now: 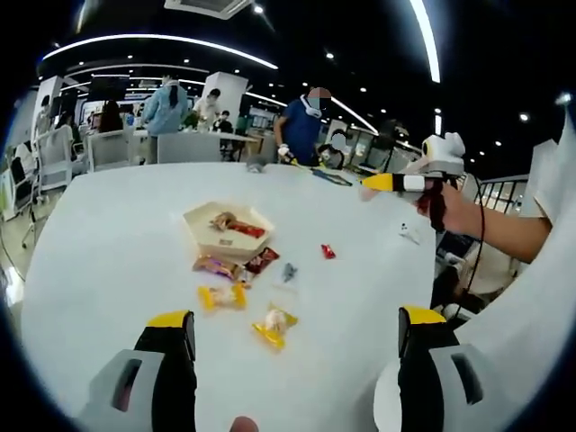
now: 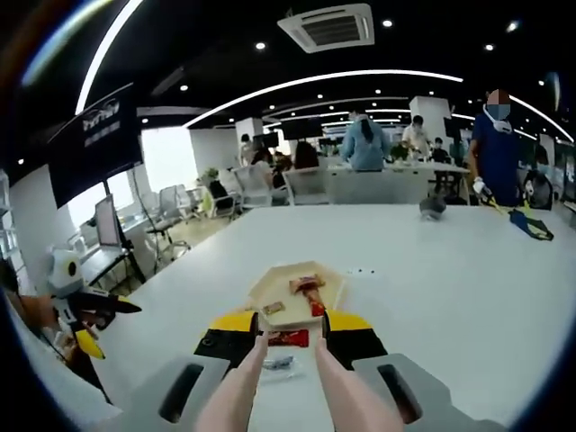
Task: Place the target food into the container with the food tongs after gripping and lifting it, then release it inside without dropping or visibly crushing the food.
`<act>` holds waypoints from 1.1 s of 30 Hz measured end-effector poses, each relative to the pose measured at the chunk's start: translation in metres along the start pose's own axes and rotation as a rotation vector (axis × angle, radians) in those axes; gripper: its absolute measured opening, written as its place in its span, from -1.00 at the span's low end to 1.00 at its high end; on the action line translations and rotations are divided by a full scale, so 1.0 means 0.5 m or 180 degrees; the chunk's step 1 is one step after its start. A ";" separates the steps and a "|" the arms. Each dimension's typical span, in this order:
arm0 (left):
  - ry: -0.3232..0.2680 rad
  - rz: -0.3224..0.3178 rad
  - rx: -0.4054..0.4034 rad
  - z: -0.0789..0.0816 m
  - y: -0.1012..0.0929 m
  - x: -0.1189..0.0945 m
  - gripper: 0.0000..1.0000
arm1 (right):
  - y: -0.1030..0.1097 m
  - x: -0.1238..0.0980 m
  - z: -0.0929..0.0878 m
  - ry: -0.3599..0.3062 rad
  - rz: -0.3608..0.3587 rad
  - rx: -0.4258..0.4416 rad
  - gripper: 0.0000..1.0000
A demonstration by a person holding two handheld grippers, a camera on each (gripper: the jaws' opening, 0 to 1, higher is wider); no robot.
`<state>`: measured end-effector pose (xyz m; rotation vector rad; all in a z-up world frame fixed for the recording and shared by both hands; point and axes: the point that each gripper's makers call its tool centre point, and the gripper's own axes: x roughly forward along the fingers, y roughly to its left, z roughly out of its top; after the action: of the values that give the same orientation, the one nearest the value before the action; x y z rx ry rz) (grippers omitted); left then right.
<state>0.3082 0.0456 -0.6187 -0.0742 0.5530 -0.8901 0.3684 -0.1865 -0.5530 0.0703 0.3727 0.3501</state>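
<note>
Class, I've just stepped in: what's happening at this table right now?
A person holds a gripper in each hand over a white table. The right gripper has its jaws shut on pale pink food tongs, whose tips meet at a small red snack packet, just short of the beige cardboard container that already holds a few wrapped snacks. Whether the packet is lifted is unclear. The left gripper hangs open, holding nothing, above scattered yellow snack packets.

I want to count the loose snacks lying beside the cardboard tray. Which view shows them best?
The left gripper view: the snacks lie spread out and unblocked on the table just below the tray. In the right gripper view, the tongs and the gripper cover most of them; one red packet shows.
</note>
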 end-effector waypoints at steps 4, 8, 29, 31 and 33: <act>0.0009 -0.0020 0.0009 -0.003 -0.006 0.002 0.87 | 0.004 -0.012 -0.020 0.0056 0.0017 0.0019 -0.47; 0.0016 -0.0035 0.0021 -0.003 -0.006 0.003 0.87 | 0.007 -0.018 -0.037 0.0092 0.0037 0.0107 -0.48; -0.0011 -0.0081 -0.0034 -0.008 0.002 0.012 0.87 | 0.016 -0.051 -0.097 0.0077 -0.0095 0.0454 -0.47; -0.0003 -0.0083 -0.0037 -0.010 0.003 0.013 0.86 | 0.017 -0.050 -0.097 0.0083 -0.0093 0.0460 -0.47; 0.0012 -0.0087 -0.0037 -0.014 0.002 0.014 0.86 | 0.018 -0.049 -0.096 0.0072 -0.0094 0.0469 -0.47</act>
<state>0.3092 0.0421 -0.6279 -0.0907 0.5618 -0.9140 0.3262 -0.1863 -0.5881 0.2051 0.4211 0.2941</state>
